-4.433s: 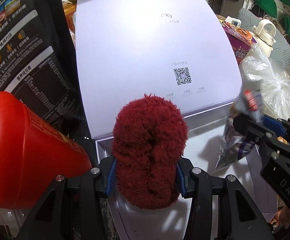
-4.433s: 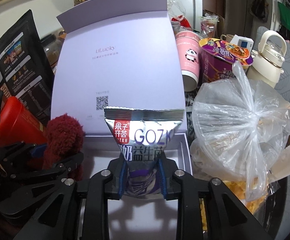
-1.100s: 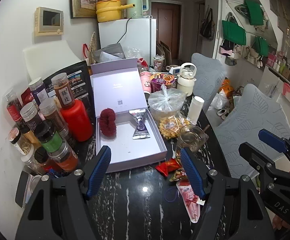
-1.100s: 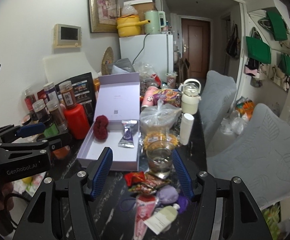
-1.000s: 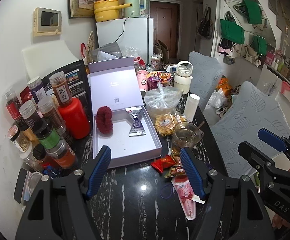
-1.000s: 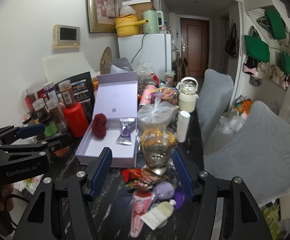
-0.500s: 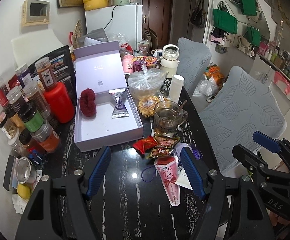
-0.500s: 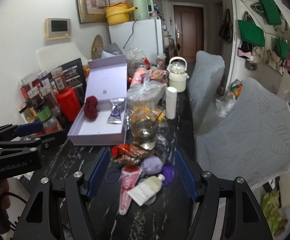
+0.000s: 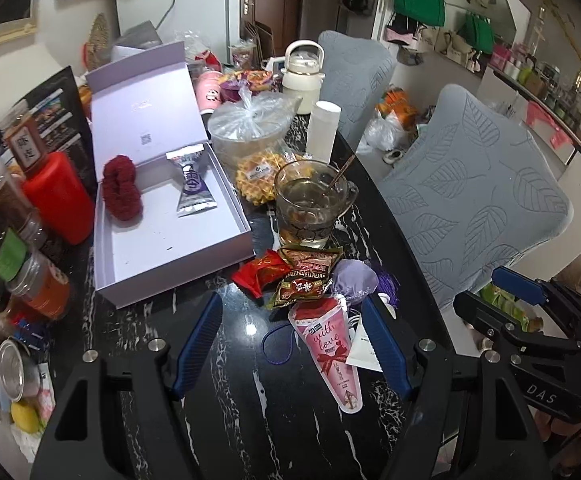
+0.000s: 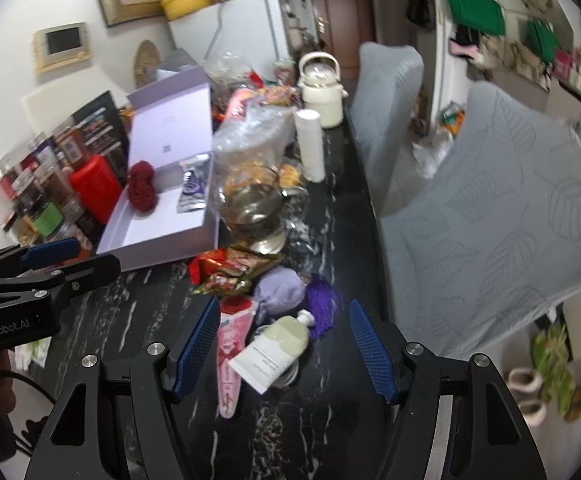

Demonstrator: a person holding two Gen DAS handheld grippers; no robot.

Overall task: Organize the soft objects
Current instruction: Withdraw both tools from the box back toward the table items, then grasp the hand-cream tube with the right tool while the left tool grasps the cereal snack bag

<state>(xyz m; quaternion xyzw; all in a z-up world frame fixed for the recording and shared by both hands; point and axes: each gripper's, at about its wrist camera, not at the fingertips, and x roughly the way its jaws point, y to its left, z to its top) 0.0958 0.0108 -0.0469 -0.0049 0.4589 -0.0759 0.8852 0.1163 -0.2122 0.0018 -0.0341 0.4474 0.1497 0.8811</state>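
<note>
An open lilac box [image 9: 162,256] [image 10: 162,238] holds a red fuzzy scrunchie [image 9: 121,188] [image 10: 142,186] and a silver snack packet [image 9: 193,185] [image 10: 191,188]. In front of it on the black marble table lie red snack packets [image 9: 286,276], a lilac pouch [image 9: 353,282] [image 10: 280,290], a purple tassel [image 10: 320,300], a pink "with love" sachet [image 9: 332,354] and a white tube [image 10: 272,350]. My left gripper [image 9: 290,340] is open and empty above the sachet. My right gripper [image 10: 284,344] is open and empty above the tube.
A glass mug with a spoon [image 9: 310,204] stands beside the box. Waffles [image 9: 260,176], a bagged bowl [image 9: 250,124], a white cylinder [image 9: 322,128] and a kettle [image 9: 302,70] stand behind. Spice jars and a red canister [image 9: 56,196] line the left. Grey chairs [image 9: 478,184] stand to the right.
Both grippers let go of the scrunchie and the snack packet in the box, opened, and pulled back toward the table's near end, now over the loose packets.
</note>
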